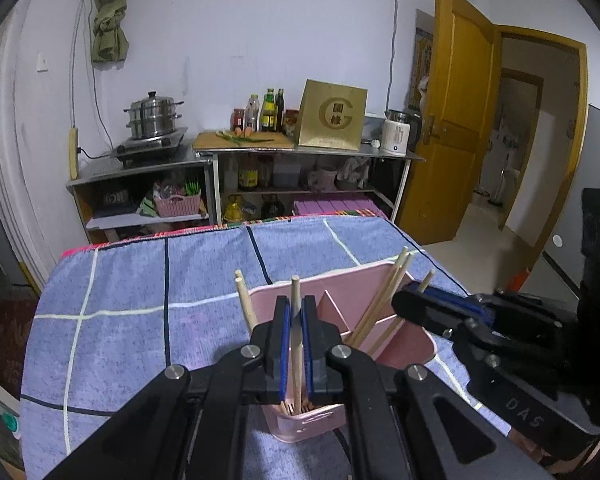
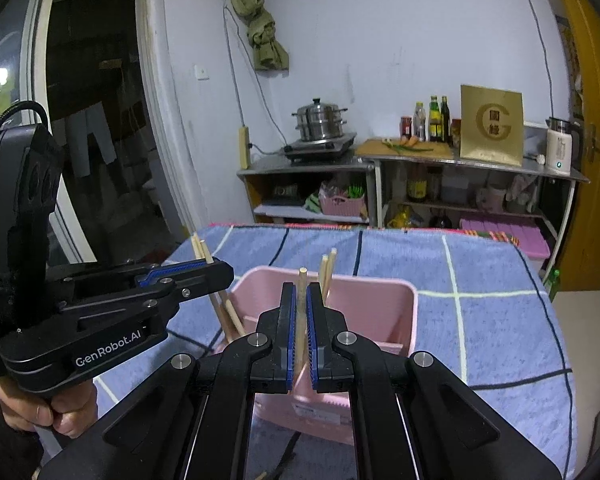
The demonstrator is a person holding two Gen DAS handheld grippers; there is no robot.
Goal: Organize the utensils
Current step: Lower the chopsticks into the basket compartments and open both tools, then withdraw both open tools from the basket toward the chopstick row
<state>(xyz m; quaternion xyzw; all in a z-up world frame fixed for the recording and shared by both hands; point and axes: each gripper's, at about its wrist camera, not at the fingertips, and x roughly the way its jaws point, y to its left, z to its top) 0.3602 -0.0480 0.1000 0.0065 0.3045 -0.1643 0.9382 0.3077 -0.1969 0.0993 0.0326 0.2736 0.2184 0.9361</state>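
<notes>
A pink divided utensil holder stands on the blue checked tablecloth. My left gripper is shut on an upright wooden chopstick whose lower end reaches into the holder's near compartment. My right gripper is shut on another wooden chopstick over the holder. Each gripper shows in the other's view: the right gripper at the holder's right side, the left gripper at its left. Loose chopsticks lean inside the holder.
Beyond the table's far edge stand metal shelves with a steamer pot, bottles, a gold box and a white kettle. A yellow door stands open at the right. A hand grips the left gripper's handle.
</notes>
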